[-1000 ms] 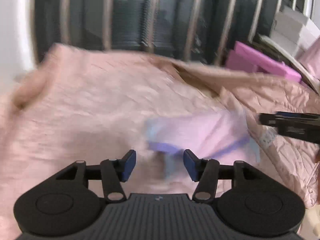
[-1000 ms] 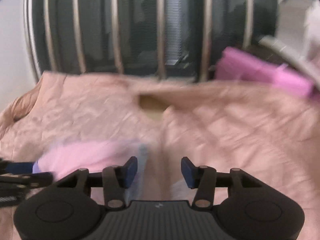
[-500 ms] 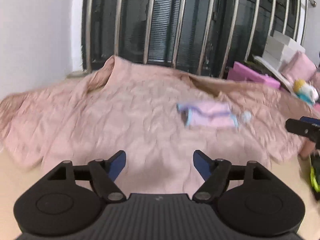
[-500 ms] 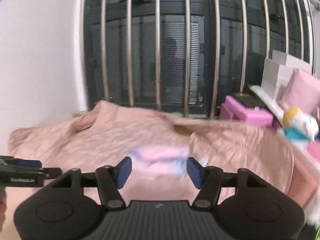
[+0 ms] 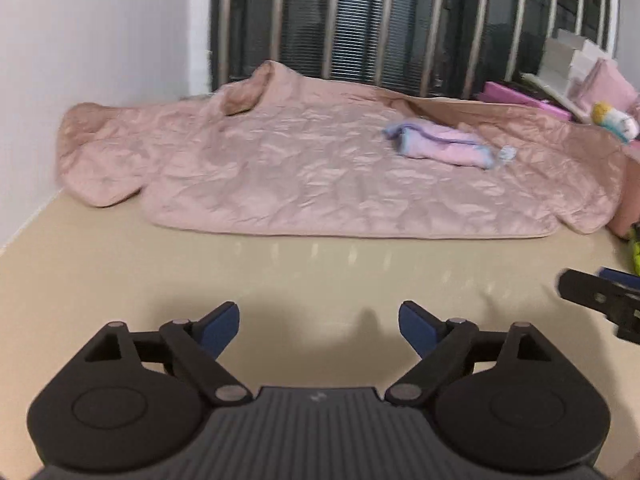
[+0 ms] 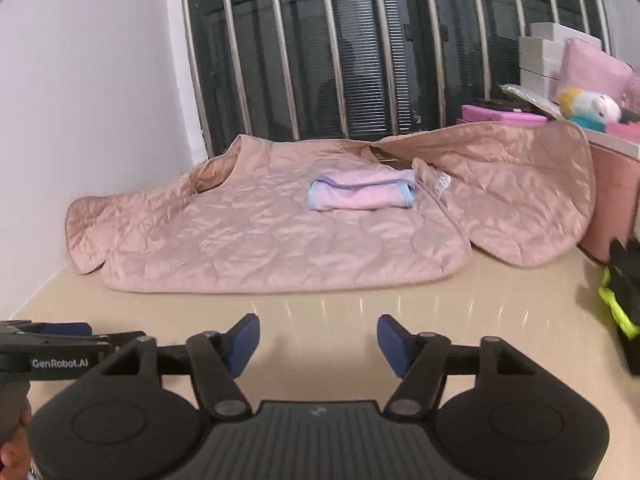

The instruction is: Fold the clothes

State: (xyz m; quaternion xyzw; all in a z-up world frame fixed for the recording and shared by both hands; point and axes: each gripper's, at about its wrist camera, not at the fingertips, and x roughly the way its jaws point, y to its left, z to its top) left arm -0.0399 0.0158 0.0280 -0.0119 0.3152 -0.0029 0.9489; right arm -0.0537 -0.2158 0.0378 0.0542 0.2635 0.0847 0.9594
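The small pink garment with pale blue and lilac edging point(image 6: 361, 195) lies folded into a compact, flattish rectangle on top of the large dusty-pink quilted satin coverlet point(image 6: 248, 240), which is spread over the glossy beige surface point(image 6: 360, 312) below the barred dark window point(image 6: 340, 48). In the right wrist view the garment sits at about 12 o'clock from the fingers, well apart from them; in the left wrist view it sits at about 1 o'clock point(image 5: 440, 146). Its edges look gathered and its shape tidy, so this piece lies as the task would want it. The coverlet itself is spread open, with its right part lapping up against the pink box at 3 o'clock point(image 6: 612, 208); whether it counts among the clothes, or whether other pieces wait outside the views, I cannot tell.

The left hand-held gripper point(image 5: 319, 326) is released, its blue-padded fingers wide apart and holding nothing, low over the bare surface. The right hand-held gripper point(image 6: 318, 340) is likewise released and empty.

The only legible writing is "GenRobot.AI", printed in white on the side of the left hand-held gripper as seen at 9 o'clock in the right wrist view. A white tag on the coverlet point(image 6: 442, 181) beside the garment is too small to read.
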